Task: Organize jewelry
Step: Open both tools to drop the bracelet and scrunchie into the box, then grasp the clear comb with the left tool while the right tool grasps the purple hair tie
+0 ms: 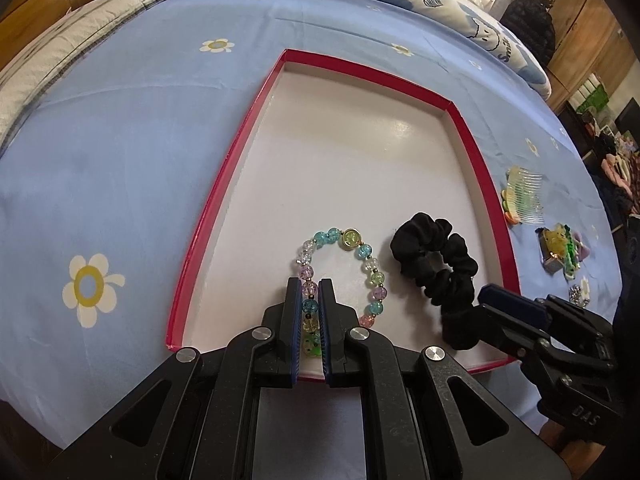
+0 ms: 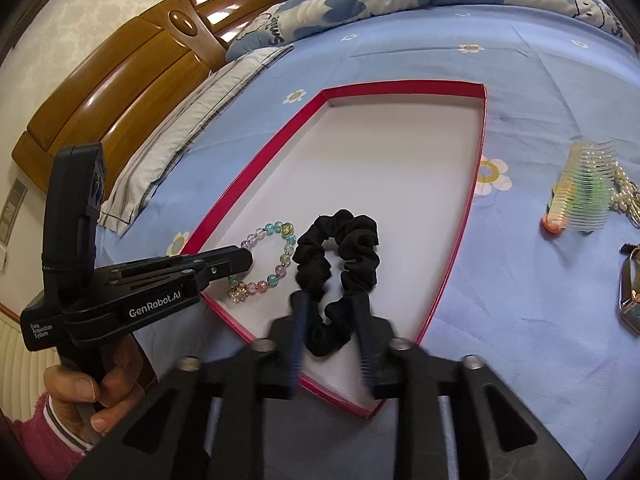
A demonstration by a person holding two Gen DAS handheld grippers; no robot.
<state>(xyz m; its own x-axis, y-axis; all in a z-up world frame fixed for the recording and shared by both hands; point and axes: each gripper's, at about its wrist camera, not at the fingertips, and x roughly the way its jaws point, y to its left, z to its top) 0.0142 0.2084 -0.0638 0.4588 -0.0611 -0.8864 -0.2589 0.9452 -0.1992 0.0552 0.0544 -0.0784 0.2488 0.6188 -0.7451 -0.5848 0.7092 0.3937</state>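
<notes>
We are laying pieces in the tray (image 1: 224, 200) on the bed. Our right gripper (image 2: 330, 320) stands apart around the scrunchie (image 2: 340, 264) (released, it seems); our left gripper (image 1: 310, 312) clamps the bracelet (image 1: 340, 272), which we judge needs letting go next.

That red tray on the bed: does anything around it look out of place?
Yes. The beaded bracelet and black scrunchie lie inside the red tray, but a hair comb and a pearl piece lie outside it on the blue sheet.
</notes>
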